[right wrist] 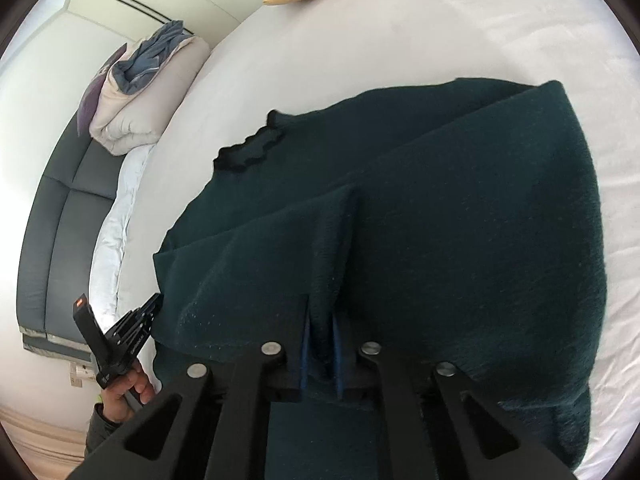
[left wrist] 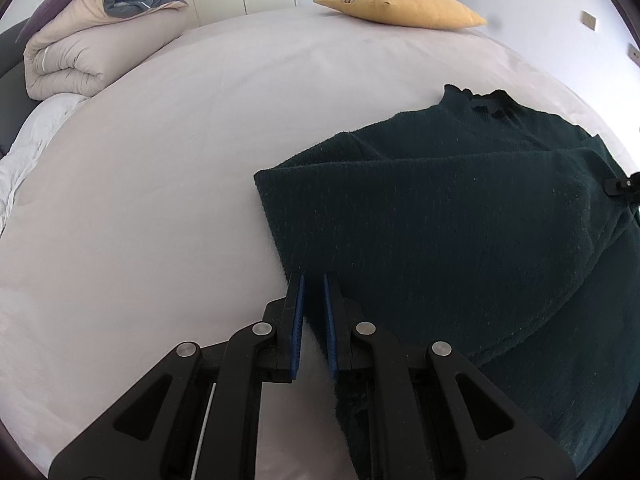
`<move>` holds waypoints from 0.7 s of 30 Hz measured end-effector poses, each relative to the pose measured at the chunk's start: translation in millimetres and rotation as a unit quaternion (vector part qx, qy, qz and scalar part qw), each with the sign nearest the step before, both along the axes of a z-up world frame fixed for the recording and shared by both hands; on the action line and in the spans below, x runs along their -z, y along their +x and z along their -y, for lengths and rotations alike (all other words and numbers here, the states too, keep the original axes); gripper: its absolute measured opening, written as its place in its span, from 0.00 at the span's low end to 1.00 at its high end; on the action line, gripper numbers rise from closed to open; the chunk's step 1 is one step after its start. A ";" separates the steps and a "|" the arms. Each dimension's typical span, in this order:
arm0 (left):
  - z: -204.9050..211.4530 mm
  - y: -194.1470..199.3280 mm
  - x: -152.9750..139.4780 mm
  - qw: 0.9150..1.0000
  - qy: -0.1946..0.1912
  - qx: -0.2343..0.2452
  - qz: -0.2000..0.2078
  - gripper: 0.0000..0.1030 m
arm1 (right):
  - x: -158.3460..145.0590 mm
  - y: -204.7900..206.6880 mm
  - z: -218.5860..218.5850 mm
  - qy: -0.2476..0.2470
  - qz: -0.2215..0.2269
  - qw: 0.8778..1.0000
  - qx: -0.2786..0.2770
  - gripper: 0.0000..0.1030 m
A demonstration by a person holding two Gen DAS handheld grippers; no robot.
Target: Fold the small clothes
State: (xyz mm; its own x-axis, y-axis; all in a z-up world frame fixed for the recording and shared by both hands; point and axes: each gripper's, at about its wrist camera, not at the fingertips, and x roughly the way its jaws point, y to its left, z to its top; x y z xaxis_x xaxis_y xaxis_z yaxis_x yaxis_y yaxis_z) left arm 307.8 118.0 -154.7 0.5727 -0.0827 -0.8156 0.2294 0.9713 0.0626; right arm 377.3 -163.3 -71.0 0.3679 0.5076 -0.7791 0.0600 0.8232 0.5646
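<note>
Dark green sweater (left wrist: 460,208) on the bed (left wrist: 200,140), its edge pinched in both left gripper (left wrist: 314,280) and right gripper (right wrist: 320,316).

Left wrist view looked down along its fingers, close over the sweater's (left wrist: 460,216) left edge, facing across the bed (left wrist: 200,140); right wrist view sat close above the sweater (right wrist: 440,240), angled down. Both shared sweater, yellow pillow (left wrist: 400,4), folded duvet (left wrist: 92,52).

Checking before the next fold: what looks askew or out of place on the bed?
Nothing damaged or spilled. The dark green sweater lies bunched, a raised pleat of it pinched in the right tool; the left tool clamps its edge.
</note>
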 end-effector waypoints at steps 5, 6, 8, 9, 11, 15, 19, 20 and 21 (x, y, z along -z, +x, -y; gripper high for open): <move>0.7 -6.5 -0.2 1.000 0.019 0.009 0.005 0.09 | 2.2 2.1 1.2 -0.015 0.001 1.000 0.013 0.06; 0.2 -7.1 -0.5 1.000 0.020 0.010 0.004 0.09 | 3.1 1.4 1.2 -0.015 0.003 1.000 0.014 0.06; -3.3 -8.2 -6.4 1.000 0.014 0.009 0.000 0.09 | 6.1 0.3 1.1 -0.017 0.006 1.000 0.012 0.06; -6.0 -7.6 -11.6 1.000 0.006 0.005 -0.001 0.09 | 7.3 0.0 1.0 -0.018 0.007 1.000 0.010 0.06; -13.7 -1.7 -27.1 1.000 -0.020 -0.007 0.008 0.09 | 8.8 -0.6 0.6 -0.017 0.009 1.000 0.010 0.06; -28.4 26.1 -39.9 0.995 -0.095 -0.029 -0.009 0.09 | 13.5 -1.1 3.8 -0.001 0.008 1.000 0.017 0.05; -33.5 59.4 -13.4 0.988 -0.134 -0.050 -0.057 0.09 | 16.4 -3.9 8.0 0.017 0.010 1.000 0.022 0.05; -34.5 63.8 -7.2 0.986 -0.143 -0.053 -0.062 0.09 | 16.7 -4.7 8.9 0.021 0.012 0.999 0.023 0.05; -35.3 67.2 -4.5 0.985 -0.150 -0.057 -0.062 0.09 | 16.7 -5.4 9.4 0.024 0.013 0.999 0.024 0.05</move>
State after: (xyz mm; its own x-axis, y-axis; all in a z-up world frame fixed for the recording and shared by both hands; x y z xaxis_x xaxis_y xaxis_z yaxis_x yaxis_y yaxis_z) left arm 375.0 153.3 -150.2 0.4892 -0.2713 -0.8289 0.1052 0.9618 -0.2527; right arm 371.9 -172.8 -87.7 0.4124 0.5251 -0.7445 0.0826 0.7923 0.6045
